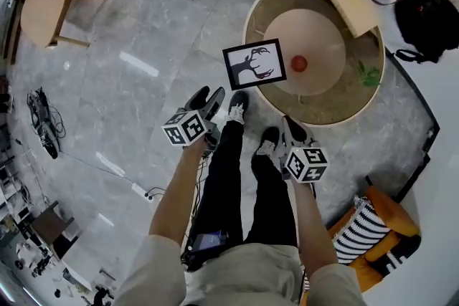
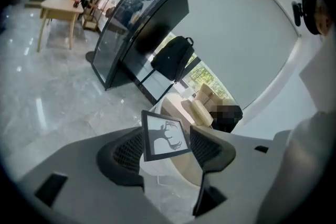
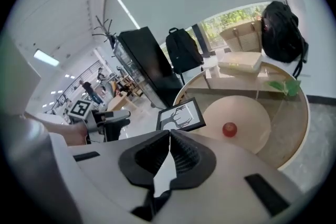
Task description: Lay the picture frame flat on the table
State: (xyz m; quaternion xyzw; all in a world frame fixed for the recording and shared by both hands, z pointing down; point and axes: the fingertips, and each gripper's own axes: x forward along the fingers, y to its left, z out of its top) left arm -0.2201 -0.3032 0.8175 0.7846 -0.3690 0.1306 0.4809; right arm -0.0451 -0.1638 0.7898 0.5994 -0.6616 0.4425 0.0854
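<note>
The black picture frame (image 1: 254, 64), holding a deer silhouette, stands propped and tilted back at the near-left rim of the round table (image 1: 319, 18). A red ball (image 1: 298, 64) lies just right of it. My left gripper (image 1: 206, 98) hovers short of the frame, over the floor. Its jaws are open, and the frame (image 2: 164, 135) shows between them from a distance with nothing held by the left gripper (image 2: 167, 145). My right gripper (image 1: 292, 129) hangs lower right of the frame. In its own view the right gripper (image 3: 169, 136) has its jaws pressed together and empty, below the frame (image 3: 180, 116) and ball (image 3: 229, 129).
A sunken tan ring (image 1: 326, 107) surrounds the table, with a green sprig (image 1: 368, 73) on it. Beyond it is a black backpack (image 1: 429, 21). An orange armchair with a striped cushion (image 1: 373, 233) sits at lower right. A wooden stool (image 1: 44, 11) and cables (image 1: 43, 122) are on the left floor.
</note>
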